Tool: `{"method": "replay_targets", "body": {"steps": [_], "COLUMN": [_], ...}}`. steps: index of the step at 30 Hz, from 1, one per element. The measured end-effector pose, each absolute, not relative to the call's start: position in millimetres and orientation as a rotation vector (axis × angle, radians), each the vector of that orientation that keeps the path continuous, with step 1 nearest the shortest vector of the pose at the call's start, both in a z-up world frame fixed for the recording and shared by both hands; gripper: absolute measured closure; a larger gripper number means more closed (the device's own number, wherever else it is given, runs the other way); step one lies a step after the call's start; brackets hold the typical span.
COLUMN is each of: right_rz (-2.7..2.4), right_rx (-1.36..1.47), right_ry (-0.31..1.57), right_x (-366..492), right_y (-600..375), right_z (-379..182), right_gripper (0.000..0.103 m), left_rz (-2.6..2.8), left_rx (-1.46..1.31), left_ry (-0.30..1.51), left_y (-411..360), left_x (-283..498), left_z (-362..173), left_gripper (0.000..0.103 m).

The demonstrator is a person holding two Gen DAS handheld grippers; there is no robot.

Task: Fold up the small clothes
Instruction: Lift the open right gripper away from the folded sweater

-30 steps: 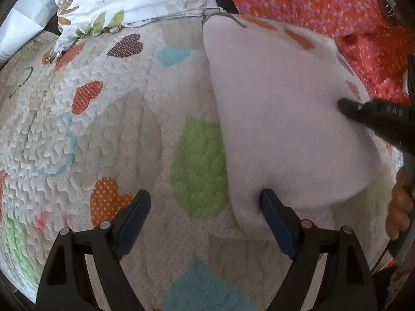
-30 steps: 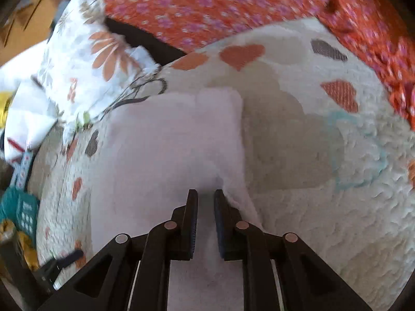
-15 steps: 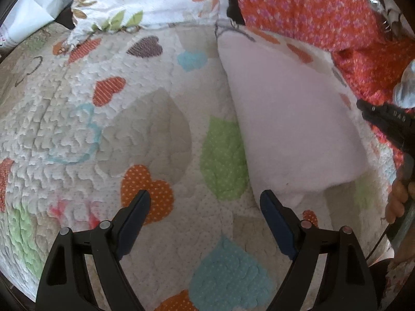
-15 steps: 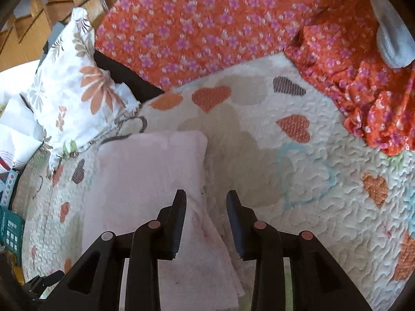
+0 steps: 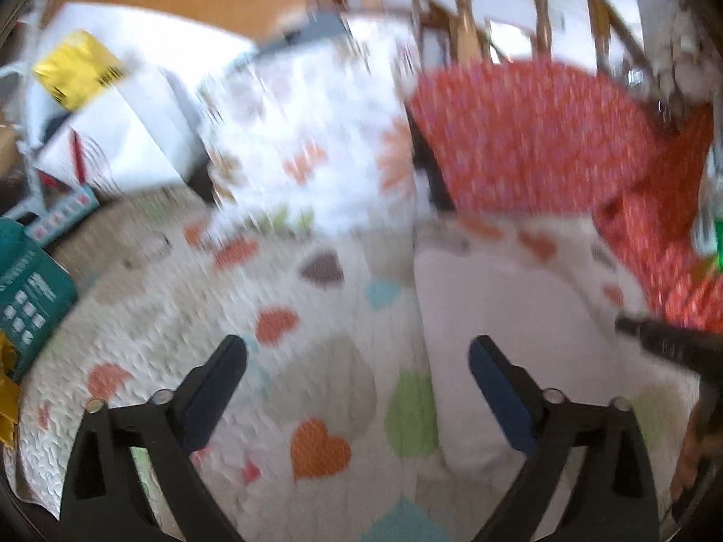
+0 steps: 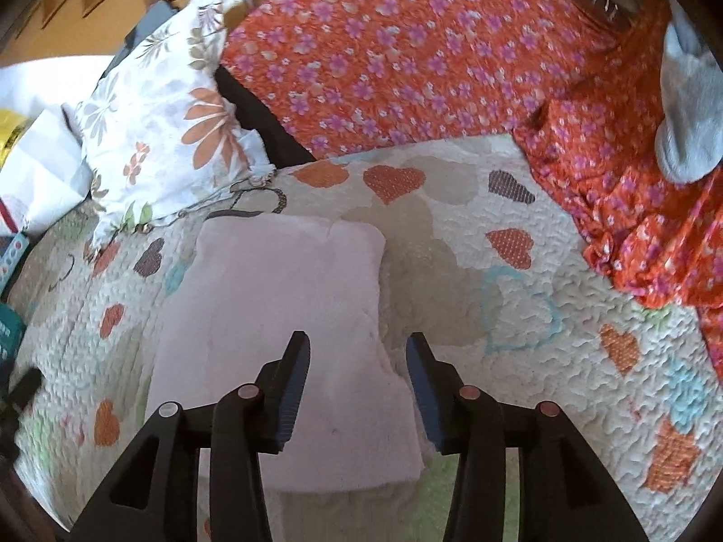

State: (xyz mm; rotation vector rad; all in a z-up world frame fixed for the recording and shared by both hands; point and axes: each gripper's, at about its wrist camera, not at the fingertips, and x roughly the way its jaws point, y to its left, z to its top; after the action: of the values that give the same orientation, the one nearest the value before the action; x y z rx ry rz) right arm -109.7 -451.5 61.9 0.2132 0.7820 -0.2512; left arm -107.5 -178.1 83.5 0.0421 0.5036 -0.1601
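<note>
A pale pink folded cloth [image 6: 289, 316] lies flat on the heart-patterned quilt [image 6: 519, 316]. It also shows in the blurred left wrist view [image 5: 506, 338] at the right. My right gripper [image 6: 357, 361] is open and empty, raised above the cloth's near right edge. My left gripper [image 5: 357, 370] is wide open and empty, raised above the quilt just left of the cloth. The right gripper's black tip [image 5: 664, 343] shows at the right edge of the left wrist view.
A floral white pillow [image 6: 158, 126] and an orange flowered fabric [image 6: 406, 54] lie at the back of the bed. A grey sock [image 6: 687, 108] hangs at the far right. Boxes and a teal pack [image 5: 27, 289] sit to the left. Wooden rails [image 5: 461, 13] stand behind.
My right gripper opened, let go of the cloth and pulled back. My left gripper lifted and tilted up, so the view now takes in the pillow and rails. The cloth stays flat.
</note>
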Motion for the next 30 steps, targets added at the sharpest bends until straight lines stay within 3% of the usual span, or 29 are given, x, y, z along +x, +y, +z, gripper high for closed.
{"method": "replay_targets", "body": {"steps": [3, 6, 13, 30], "right_rz": [-0.243, -0.243, -0.254, -0.239], "right_rx": [0.190, 0.180, 0.196, 0.262], "right_ry": [0.770, 0.741, 0.717, 0.881], "right_x": [-120, -137, -169, -153], "right_y": [-444, -438, -427, -428], "right_z": [69, 80, 87, 37], "right_gripper": [0.053, 0.048, 0.041, 0.040], "left_rz": [-0.089, -0.115, -0.182, -0.202], "left_rx": [0.011, -0.018, -0.013, 0.089], "left_ry": [0.371, 0.364, 0.505, 0.833], "left_y": [-172, -170, -184, -189], "left_x": [-126, -134, -138, -101], "left_z": [100, 112, 99, 21], "left_gripper": [0.000, 0.000, 0.000, 0.000]}}
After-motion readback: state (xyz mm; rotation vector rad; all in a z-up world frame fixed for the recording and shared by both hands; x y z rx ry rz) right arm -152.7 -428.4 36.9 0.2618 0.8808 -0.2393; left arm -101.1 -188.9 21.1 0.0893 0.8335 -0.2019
